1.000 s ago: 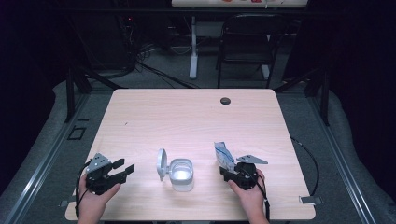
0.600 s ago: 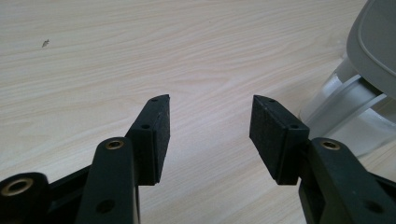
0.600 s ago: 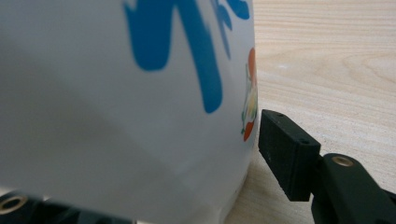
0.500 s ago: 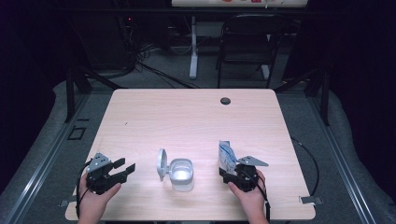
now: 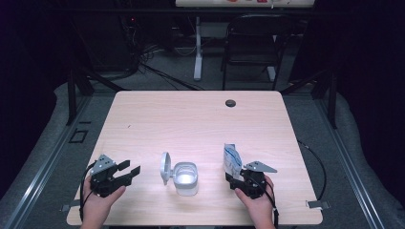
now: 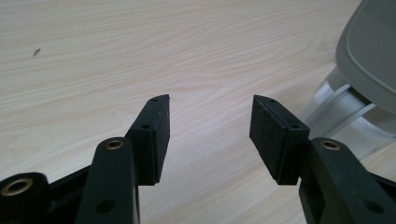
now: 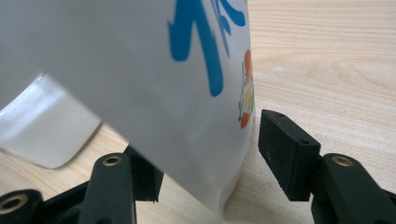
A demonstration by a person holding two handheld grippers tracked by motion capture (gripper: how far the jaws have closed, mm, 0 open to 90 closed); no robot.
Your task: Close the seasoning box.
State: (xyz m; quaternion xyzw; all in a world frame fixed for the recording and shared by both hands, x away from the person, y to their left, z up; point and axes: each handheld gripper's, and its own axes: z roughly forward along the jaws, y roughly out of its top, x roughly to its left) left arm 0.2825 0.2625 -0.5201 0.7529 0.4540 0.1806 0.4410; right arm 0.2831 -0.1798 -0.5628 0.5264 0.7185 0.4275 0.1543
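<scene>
A white pouch (image 5: pixel 231 161) with blue print stands upright on the table (image 5: pixel 191 119) at the front right. My right gripper (image 5: pixel 234 177) is open around its base; in the right gripper view the pouch (image 7: pixel 140 70) stands between the jaws of my right gripper (image 7: pixel 210 154), with a gap to the right pad (image 7: pixel 285 149). A clear plastic container (image 5: pixel 185 177) with its hinged lid (image 5: pixel 165 168) flipped up sits at front centre. My left gripper (image 5: pixel 130 167) rests open and empty left of it. From my left gripper (image 6: pixel 210 126) the lid (image 6: pixel 369 56) shows to the right.
A dark cable hole (image 5: pixel 230 103) sits near the table's far edge. Beyond the table stand a black chair (image 5: pixel 250 43) and a desk leg (image 5: pixel 197 47), with cables on the floor. The container's blurred wall (image 7: pixel 42 126) lies left of the pouch.
The pouch has gone from leaning to standing more upright, slightly nearer the front edge. The right hand shifted a little. The left gripper and the container have not moved.
</scene>
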